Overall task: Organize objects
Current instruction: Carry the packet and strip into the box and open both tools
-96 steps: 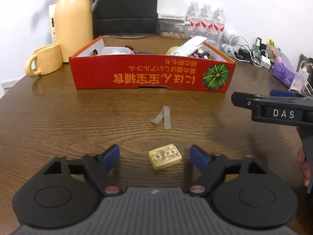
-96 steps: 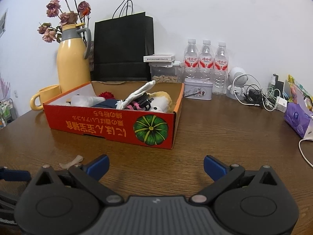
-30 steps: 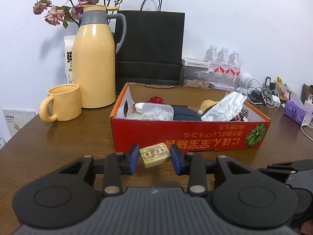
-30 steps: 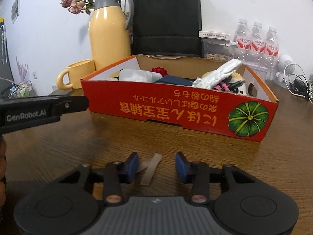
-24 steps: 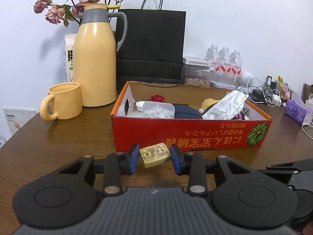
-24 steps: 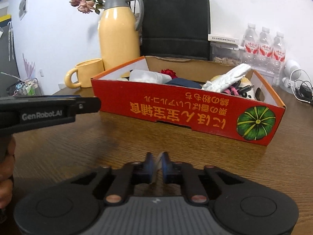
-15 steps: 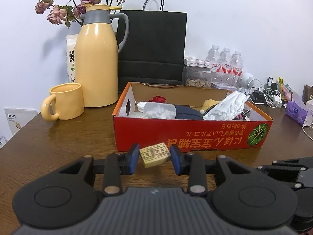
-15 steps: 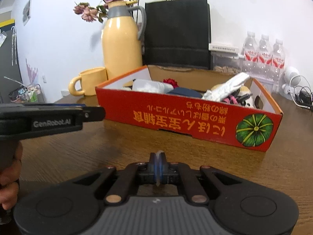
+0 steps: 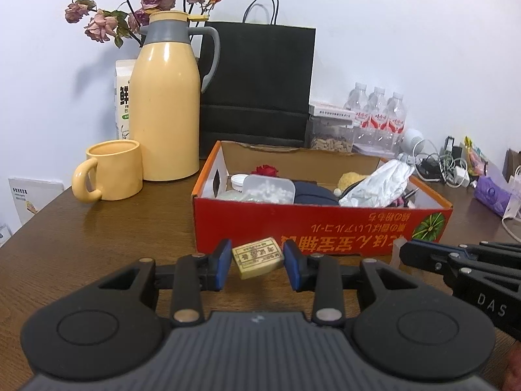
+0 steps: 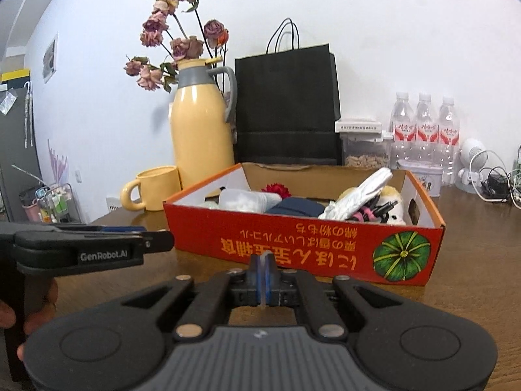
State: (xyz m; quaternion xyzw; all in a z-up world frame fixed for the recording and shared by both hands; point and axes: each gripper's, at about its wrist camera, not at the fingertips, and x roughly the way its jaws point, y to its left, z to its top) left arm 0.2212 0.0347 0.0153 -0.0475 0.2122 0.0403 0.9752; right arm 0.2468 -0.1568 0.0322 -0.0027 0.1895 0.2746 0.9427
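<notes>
Left gripper (image 9: 257, 264): raised off the table, level, pointing forward; blue pads (image 9: 223, 262) clamp a small yellow block (image 9: 257, 256) from both sides. Right gripper (image 10: 263, 275): jaws pressed together on a thin pale strip (image 10: 262, 262), held upright. Grippers sit side by side, apart, at similar height.

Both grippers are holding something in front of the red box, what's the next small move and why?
Probably carry the left gripper forward over the red box rim: it grips the small yellow block short of the front wall, and the right gripper pinches the thin strip likewise.
</notes>
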